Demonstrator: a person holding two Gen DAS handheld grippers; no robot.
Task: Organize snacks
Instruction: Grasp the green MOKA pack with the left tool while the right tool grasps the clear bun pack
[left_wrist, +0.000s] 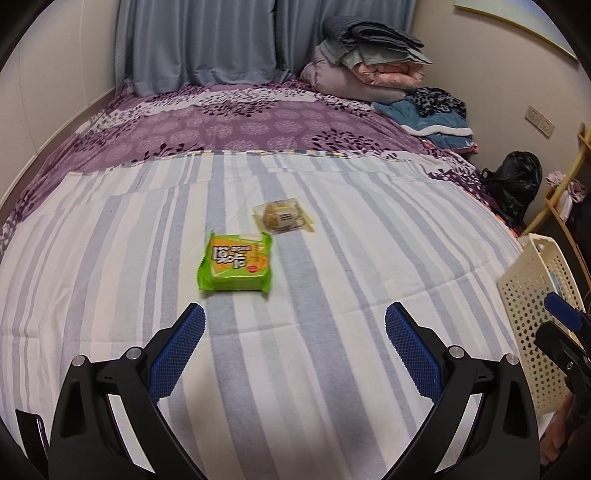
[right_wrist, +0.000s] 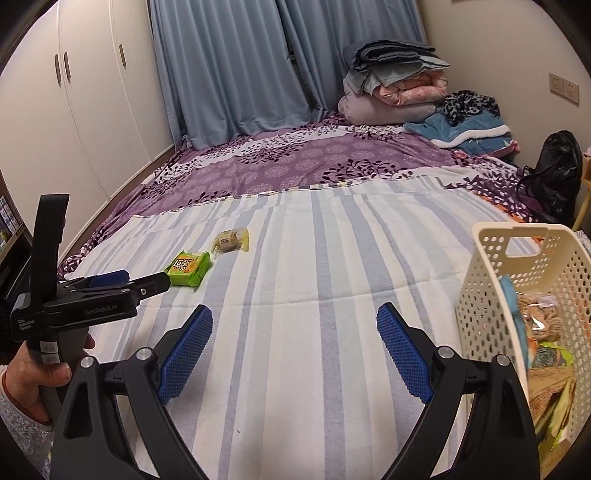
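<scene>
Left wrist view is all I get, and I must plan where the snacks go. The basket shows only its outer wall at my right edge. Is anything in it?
Observer: Yes. The right wrist view looks into the basket; several snack packets already lie inside.
Operator: Who holds my left tongs?
Observer: A hand grips the handle; the left tongs point toward the green packet, not touching it.
Operator: Are the right tongs free?
Observer: The right tongs stand open over the striped sheet, nothing between them.
</scene>
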